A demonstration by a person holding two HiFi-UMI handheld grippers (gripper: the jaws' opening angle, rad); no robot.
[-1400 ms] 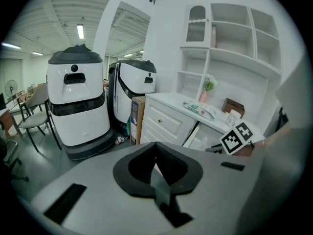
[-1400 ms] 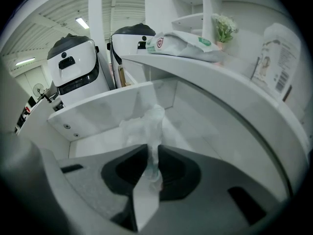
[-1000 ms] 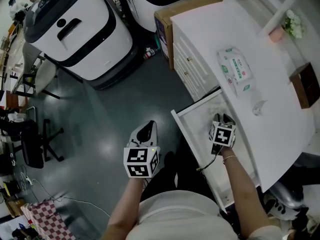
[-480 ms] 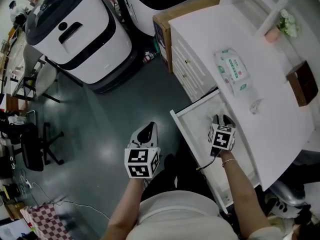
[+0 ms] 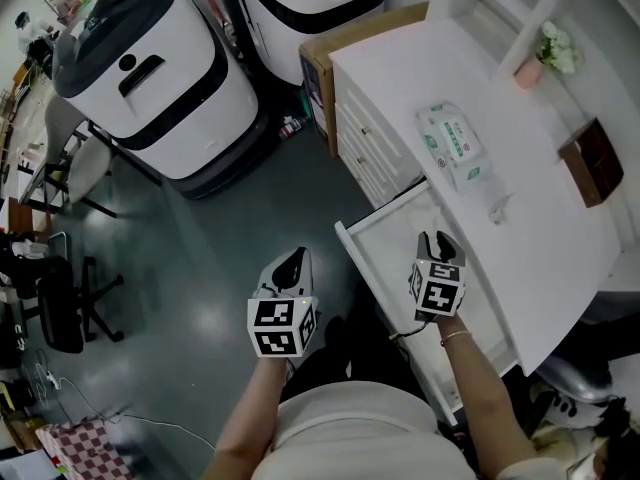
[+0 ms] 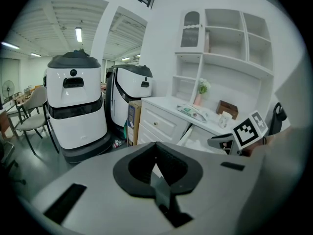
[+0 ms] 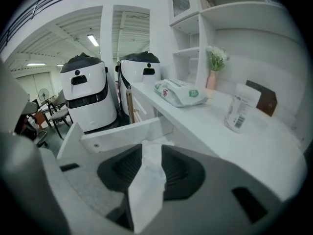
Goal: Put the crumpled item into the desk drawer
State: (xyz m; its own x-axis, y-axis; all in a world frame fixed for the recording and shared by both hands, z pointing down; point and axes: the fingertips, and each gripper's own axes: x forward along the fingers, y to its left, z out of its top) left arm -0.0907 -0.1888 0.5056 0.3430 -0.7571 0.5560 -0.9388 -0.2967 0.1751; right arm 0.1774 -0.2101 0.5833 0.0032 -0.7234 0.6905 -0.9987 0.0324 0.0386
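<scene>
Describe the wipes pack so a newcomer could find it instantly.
Start at the white desk on the head view's right. On its top, beyond the open drawer, lies the wipes pack: a flat soft white pouch with green print, unlike the small upright bottle and the brown box nearby.

Steep overhead, two low views toward desk [image 5: 540, 230]

Person in a pale top [image 5: 372, 430] and dark trousers [image 5: 345, 360]
Left tongs [image 5: 293, 260] and right tongs [image 5: 440, 240]: pale grey shells, black ribbed pads [image 6: 172, 163], black-and-white marker cubes [image 5: 280, 326]; thin bracelet [image 5: 455, 337] at right wrist.
</scene>
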